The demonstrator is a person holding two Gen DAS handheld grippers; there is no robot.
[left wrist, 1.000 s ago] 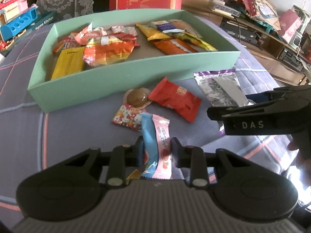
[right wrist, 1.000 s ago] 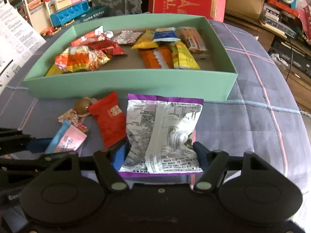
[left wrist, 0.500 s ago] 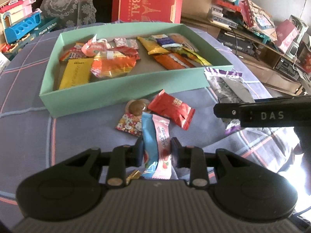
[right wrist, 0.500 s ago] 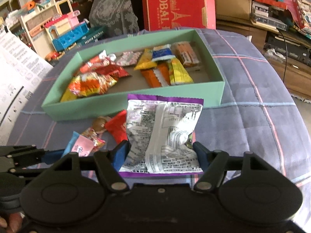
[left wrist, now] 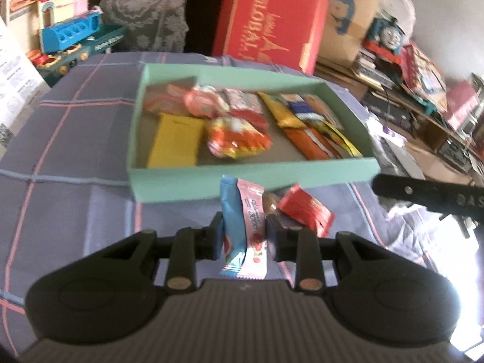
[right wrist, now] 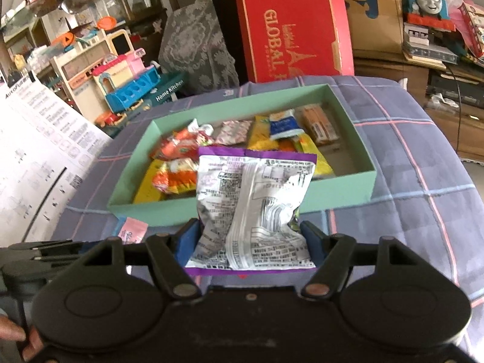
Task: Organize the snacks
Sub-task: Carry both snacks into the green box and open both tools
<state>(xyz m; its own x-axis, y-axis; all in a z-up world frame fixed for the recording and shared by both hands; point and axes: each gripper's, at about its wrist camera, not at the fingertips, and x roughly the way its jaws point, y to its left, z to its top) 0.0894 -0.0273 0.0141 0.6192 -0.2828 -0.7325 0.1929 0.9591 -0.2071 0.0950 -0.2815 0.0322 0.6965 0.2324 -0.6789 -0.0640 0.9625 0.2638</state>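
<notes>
Left gripper (left wrist: pixel 244 236) clenched on a blue-and-pink candy packet (left wrist: pixel 243 227), long axis pointing ahead; right gripper (right wrist: pixel 250 239) grasping a silver bag (right wrist: pixel 254 208) — both clear of the cloth, the green box (right wrist: pixel 338 195) directly ahead — neither hand clearly nearer.

A: Daylight, fairly bright; glare burns out the lower right corner of the left wrist view, which is motion-blurred throughout.
B: The right wrist view is sharper. Fisheye bending and dark corners in both.
</notes>
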